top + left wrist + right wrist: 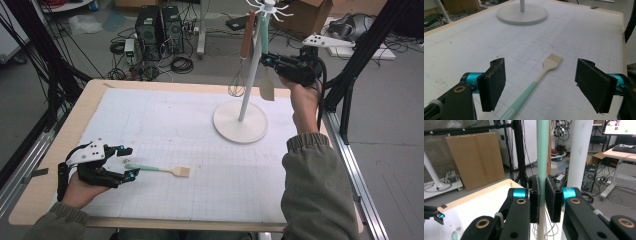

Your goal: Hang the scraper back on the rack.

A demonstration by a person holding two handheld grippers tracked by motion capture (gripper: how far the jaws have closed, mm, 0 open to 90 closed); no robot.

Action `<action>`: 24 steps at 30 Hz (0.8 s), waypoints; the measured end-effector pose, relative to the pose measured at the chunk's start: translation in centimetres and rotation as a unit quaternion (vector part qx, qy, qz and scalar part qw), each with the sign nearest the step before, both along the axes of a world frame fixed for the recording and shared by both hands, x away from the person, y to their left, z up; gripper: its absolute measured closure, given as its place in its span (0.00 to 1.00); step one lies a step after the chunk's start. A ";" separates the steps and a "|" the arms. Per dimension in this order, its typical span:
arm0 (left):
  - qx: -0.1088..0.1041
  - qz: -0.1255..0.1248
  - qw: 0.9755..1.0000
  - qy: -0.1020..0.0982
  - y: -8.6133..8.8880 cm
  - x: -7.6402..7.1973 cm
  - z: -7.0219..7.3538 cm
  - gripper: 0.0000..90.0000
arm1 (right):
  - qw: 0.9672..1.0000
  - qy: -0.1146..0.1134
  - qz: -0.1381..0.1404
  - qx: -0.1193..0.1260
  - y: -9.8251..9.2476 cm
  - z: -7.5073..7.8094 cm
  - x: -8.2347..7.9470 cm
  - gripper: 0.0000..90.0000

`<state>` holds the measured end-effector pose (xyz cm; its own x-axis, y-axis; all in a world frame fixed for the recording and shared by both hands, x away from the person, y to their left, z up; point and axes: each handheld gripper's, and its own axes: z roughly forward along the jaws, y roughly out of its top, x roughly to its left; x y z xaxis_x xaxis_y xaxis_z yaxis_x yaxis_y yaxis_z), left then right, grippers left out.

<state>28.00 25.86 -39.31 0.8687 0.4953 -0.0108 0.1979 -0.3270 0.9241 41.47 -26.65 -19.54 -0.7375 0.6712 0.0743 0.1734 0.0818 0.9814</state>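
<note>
Right tool (542, 202) is gripping the hanging mint-handled spatula (542, 157).
Left tool (541, 85), jaws apart, is hovering over the mint-handled brush (541, 75).

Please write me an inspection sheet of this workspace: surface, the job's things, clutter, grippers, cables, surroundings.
Surface: white gridded mat on a wooden table.
Job's things: mint-handled brush lies flat on the mat; mint-handled spatula and whisk hang on the white rack.
Clutter: nothing seen.
Grippers: left gripper open, jaws either side of the brush handle, not touching; right gripper closed on the spatula handle.
Cables: tangled on the floor behind the table.
Surroundings: computer towers, cardboard boxes.
</note>
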 end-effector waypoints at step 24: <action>0.002 0.006 1.000 -0.001 0.1 0.0 0.0 0.28 | 0.999 0.019 0.027 -0.017 0.8 -1.6 -0.8 0.74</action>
